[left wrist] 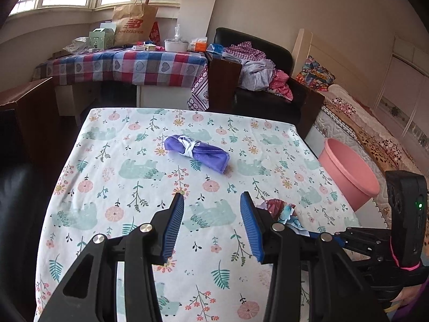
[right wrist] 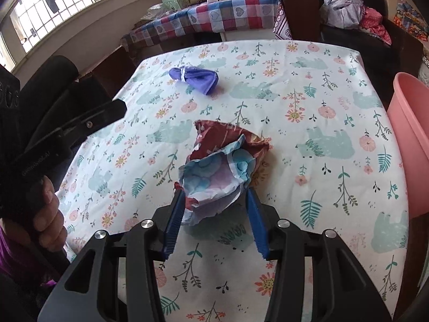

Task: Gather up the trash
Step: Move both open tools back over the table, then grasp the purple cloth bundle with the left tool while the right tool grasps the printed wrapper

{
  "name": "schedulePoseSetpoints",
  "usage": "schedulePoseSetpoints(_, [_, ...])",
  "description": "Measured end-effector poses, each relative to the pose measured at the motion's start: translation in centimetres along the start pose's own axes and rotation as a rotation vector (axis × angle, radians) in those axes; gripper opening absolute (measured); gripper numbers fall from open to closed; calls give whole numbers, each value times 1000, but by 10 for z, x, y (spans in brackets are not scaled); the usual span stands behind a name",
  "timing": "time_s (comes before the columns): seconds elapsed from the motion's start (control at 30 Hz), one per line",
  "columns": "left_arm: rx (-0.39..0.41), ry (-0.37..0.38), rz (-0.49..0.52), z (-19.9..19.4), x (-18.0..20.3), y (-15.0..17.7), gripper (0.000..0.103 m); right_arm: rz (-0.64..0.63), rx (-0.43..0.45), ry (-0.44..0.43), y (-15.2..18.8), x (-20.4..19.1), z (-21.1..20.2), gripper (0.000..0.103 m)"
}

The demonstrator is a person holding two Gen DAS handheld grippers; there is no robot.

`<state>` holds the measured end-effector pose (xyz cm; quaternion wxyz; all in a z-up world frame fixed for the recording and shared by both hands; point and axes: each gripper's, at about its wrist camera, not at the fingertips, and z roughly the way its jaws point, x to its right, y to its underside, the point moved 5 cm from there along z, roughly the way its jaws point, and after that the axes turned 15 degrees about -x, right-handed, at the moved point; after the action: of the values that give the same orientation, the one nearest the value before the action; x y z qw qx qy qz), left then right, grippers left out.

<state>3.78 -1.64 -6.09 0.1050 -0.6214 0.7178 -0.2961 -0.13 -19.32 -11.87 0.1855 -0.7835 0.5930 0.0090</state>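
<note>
Crumpled paper wrapper (right wrist: 222,169): lay on table (right wrist: 321,187), near end between pads of right tool (right wrist: 215,214); whether gripped, could not tell. Rolled purple cloth (left wrist: 197,153): lay mid-table, well ahead of left tool (left wrist: 211,225), apart from it. Left tool: stood open, nothing between pads. Pink bin (left wrist: 348,174): stood beside table's right edge.

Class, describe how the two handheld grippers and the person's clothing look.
Both the left gripper and right gripper have black angular frames, silver rivets and blue ribbed finger pads. A pink cord wraps the right handle. The sleeve is purple.
</note>
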Motion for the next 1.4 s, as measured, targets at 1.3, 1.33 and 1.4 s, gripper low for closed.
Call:
schedulePoseSetpoints(1.3, [-178,-43,-461,137,-17,-98,42,44,215,-70,-30,47,-17,8])
schedulePoseSetpoints(1.33, [-176,-57,-448,137,-15,-99,41,43,214,-72,-30,47,-17,8])
schedulePoseSetpoints(1.4, [-179,-63,-416,138,-12,-99,34,43,211,-80,-30,47,-17,8])
